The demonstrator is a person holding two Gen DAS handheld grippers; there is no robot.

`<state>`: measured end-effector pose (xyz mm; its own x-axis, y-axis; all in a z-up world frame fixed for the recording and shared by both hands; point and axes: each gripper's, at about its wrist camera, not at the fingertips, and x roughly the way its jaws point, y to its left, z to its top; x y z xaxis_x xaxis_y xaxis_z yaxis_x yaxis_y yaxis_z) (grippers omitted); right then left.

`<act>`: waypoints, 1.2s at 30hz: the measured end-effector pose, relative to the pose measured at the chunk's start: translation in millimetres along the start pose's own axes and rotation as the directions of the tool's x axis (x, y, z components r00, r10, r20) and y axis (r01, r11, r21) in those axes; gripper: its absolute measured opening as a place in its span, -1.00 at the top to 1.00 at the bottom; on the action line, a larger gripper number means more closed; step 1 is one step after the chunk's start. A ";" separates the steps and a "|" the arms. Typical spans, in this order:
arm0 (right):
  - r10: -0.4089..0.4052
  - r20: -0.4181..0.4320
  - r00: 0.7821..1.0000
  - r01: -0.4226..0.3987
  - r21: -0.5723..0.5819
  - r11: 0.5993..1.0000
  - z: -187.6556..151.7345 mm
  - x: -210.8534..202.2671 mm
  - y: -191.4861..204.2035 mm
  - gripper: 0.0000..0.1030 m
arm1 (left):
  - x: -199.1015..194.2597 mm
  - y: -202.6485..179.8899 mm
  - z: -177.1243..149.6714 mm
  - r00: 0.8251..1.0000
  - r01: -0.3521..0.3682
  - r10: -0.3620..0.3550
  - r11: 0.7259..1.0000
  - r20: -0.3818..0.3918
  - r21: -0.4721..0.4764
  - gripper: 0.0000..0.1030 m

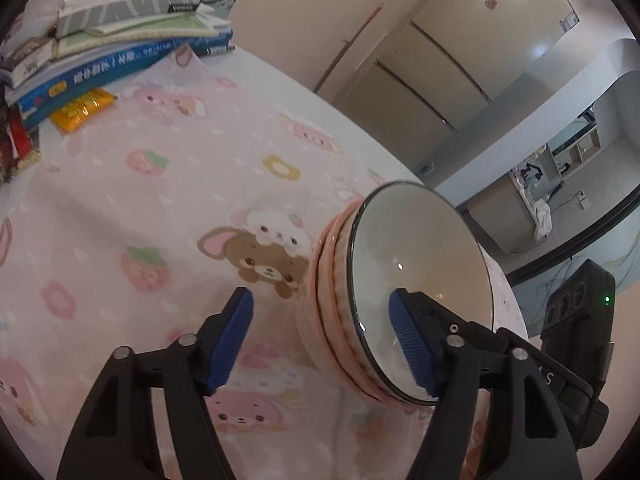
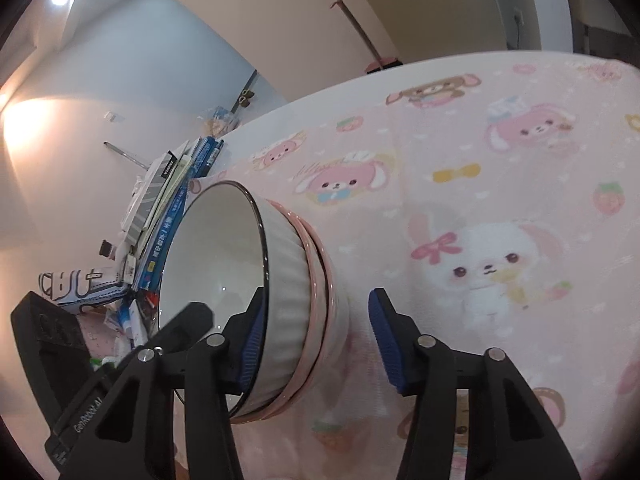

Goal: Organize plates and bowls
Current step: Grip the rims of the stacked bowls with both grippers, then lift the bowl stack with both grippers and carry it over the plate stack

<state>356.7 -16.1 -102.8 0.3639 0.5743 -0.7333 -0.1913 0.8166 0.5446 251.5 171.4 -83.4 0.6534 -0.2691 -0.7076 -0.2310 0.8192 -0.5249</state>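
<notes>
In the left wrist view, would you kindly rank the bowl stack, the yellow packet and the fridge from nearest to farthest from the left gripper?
1. Bowl stack: between the left gripper's jaws.
2. Yellow packet: far left, beside books.
3. Fridge: beyond the table, upper right.

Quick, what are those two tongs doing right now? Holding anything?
Left tongs: open, straddling the rim of the stack of bowls, not pressing it yet.
Right tongs: open, straddling the same stack's rim, one pad inside the top bowl.

A pink cartoon-print tablecloth [image 1: 160, 208] carries stacked bowls [image 1: 340, 320], books [image 1: 120, 40], perhaps snack packets [image 1: 82, 109].
</notes>
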 end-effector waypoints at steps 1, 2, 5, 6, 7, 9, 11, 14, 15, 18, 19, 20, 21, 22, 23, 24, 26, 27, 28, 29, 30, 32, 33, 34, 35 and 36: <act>0.016 -0.008 1.000 -0.016 0.007 1.000 -0.6 2.3 -1.0 0.00 | 1.8 -0.6 -1.5 1.000 -0.010 0.010 1.000 -0.006 0.002 -0.14; 0.031 -0.012 0.999 -0.031 0.015 0.999 -1.1 3.9 -1.9 0.05 | 2.3 -1.1 -2.7 0.999 -0.033 0.033 0.999 0.002 0.004 -0.10; 0.044 -0.001 0.999 -0.044 0.019 0.999 -2.2 4.7 -2.6 0.09 | 4.2 -0.6 -4.8 0.999 -0.043 0.043 0.999 -0.003 0.003 -0.10; 0.046 0.006 0.999 -0.046 0.023 0.999 -2.6 4.9 -3.1 0.09 | 7.1 1.4 -4.4 1.000 -0.024 0.024 1.000 -0.018 -0.011 -0.10; 0.048 0.007 0.999 -0.049 0.029 0.998 -3.0 5.7 -3.5 0.09 | 9.2 3.3 -5.0 0.999 -0.004 0.004 1.000 -0.032 -0.026 -0.10; 0.071 -0.017 0.997 -0.070 0.053 0.996 -4.0 10.2 -7.5 0.09 | 14.0 7.7 -5.5 0.998 0.029 -0.033 0.998 -0.059 -0.057 -0.10; 0.112 -0.038 0.993 -0.108 0.087 0.990 -4.5 14.9 -12.9 0.15 | 17.6 11.1 -6.5 0.994 0.069 -0.075 0.994 -0.079 -0.084 -0.03; 0.141 -0.050 0.989 -0.135 0.109 0.985 -3.6 17.7 -16.9 0.15 | 17.1 9.5 -9.0 0.991 0.097 -0.104 0.992 -0.079 -0.086 0.13; 0.143 -0.050 0.989 -0.136 0.109 0.985 -3.7 18.0 -16.6 0.15 | 16.6 8.9 -9.4 0.992 0.092 -0.098 0.993 -0.074 -0.079 0.14; 0.145 -0.048 0.988 -0.139 0.106 0.985 -4.1 18.0 -16.2 0.15 | 14.7 7.5 -11.2 0.993 0.089 -0.094 0.993 -0.065 -0.074 0.15; 0.149 -0.049 0.988 -0.143 0.107 0.984 -4.0 18.1 -16.5 0.15 | 14.2 8.1 -11.5 0.993 0.091 -0.096 0.993 -0.063 -0.074 0.15; 0.155 -0.051 0.987 -0.148 0.111 0.983 -3.9 18.3 -17.0 0.15 | 14.0 8.3 -11.6 0.993 0.093 -0.097 0.993 -0.062 -0.072 0.14; 0.158 -0.051 0.986 -0.152 0.115 0.982 -3.7 17.9 -18.0 0.14 | 14.3 9.1 -11.1 0.992 0.101 -0.105 0.992 -0.063 -0.072 0.12; 0.162 -0.052 0.985 -0.155 0.118 0.981 -3.4 17.9 -18.4 0.14 | 16.2 9.3 -11.0 0.991 0.113 -0.119 0.991 -0.068 -0.077 0.09; 0.163 -0.053 0.985 -0.156 0.118 0.981 -2.9 18.3 -18.8 0.14 | 18.3 11.6 -10.9 0.988 0.126 -0.133 0.988 -0.082 -0.092 0.09; 0.159 -0.052 0.986 -0.153 0.112 0.982 -3.2 16.6 -20.9 0.16 | 21.9 14.7 -8.9 0.985 0.138 -0.148 0.984 -0.090 -0.115 0.09; 0.144 -0.050 0.988 -0.139 0.095 0.986 -3.2 17.0 -18.3 0.16 | 23.7 19.8 -7.0 0.981 0.154 -0.169 0.978 -0.097 -0.140 0.10; 0.146 -0.047 0.988 -0.141 0.102 0.985 -3.6 16.9 -19.1 0.16 | 23.3 19.7 -7.0 0.982 0.151 -0.165 0.979 -0.097 -0.135 0.09; 0.152 -0.039 0.988 -0.146 0.119 0.982 -4.3 16.8 -20.6 0.17 | 22.4 19.3 -7.6 0.983 0.146 -0.159 0.981 -0.094 -0.132 0.11; 0.155 -0.030 0.987 -0.150 0.130 0.980 -5.5 16.2 -21.7 0.17 | 21.6 18.7 -7.9 0.984 0.138 -0.151 0.982 -0.092 -0.128 0.12; 0.156 -0.016 0.988 -0.153 0.140 0.978 -7.1 15.6 -22.2 0.17 | 20.5 17.5 -8.2 0.986 0.130 -0.140 0.984 -0.088 -0.118 0.14; 0.156 -0.010 0.988 -0.153 0.133 0.979 -8.4 14.9 -21.2 0.17 | 19.1 16.1 -9.5 0.988 0.123 -0.132 0.986 -0.080 -0.109 0.15; 0.159 -0.011 0.987 -0.156 0.139 0.978 -8.5 14.8 -22.0 0.16 | 19.2 14.8 -9.5 0.988 0.123 -0.132 0.987 -0.079 -0.107 0.15; 0.162 -0.012 0.987 -0.159 0.146 0.976 -8.6 14.8 -22.8 0.16 | 19.3 14.3 -9.6 0.988 0.123 -0.131 0.987 -0.078 -0.106 0.15; 0.166 -0.017 0.986 -0.161 0.158 0.974 -8.7 14.8 -23.7 0.16 | 19.2 13.5 -9.5 0.989 0.120 -0.128 0.987 -0.077 -0.103 0.15; 0.169 -0.025 0.985 -0.162 0.165 0.973 -8.6 14.9 -23.9 0.16 | 18.7 12.1 -9.5 0.990 0.114 -0.121 0.989 -0.075 -0.095 0.15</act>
<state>358.9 -26.6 -130.2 0.3036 0.7050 -0.6409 -0.0947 0.6917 0.7160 254.1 171.5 -107.5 0.6209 -0.4033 -0.6722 -0.2230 0.7313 -0.6446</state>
